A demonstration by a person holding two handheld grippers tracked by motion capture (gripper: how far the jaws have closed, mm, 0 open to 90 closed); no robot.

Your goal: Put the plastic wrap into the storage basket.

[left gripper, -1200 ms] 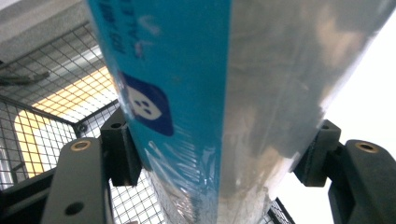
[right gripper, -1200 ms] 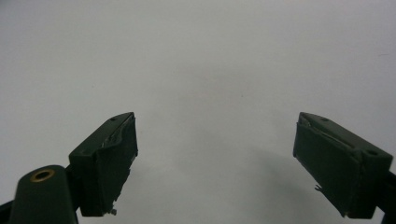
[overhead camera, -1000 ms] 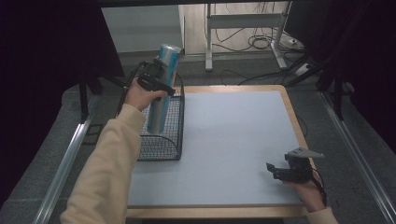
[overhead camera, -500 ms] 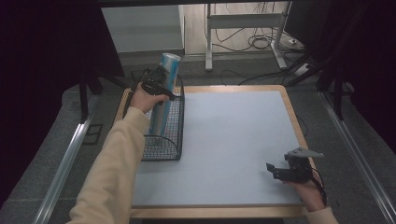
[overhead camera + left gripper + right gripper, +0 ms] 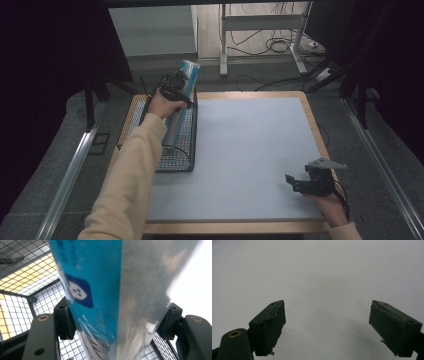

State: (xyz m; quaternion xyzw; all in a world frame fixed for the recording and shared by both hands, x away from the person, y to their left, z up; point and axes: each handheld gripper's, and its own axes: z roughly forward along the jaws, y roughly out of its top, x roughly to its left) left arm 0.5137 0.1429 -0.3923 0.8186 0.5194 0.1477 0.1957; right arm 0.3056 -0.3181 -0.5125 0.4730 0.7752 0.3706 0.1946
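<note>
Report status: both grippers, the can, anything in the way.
Left gripper shut on blue-and-silver can, can upright in wire basket. Right gripper open over bare table. Nothing in the way.

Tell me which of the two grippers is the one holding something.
The left gripper, at the wire basket: its jaws clamp the blue and silver tube. The right gripper rests open over the bare white table.

blue-silver tube [image 5: 185, 95] (glossy), black wire basket [image 5: 176, 150]

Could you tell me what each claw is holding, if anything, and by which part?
The left claw grips the blue and silver tube across its body, over the wire basket. The right claw is open and holds nothing.
</note>
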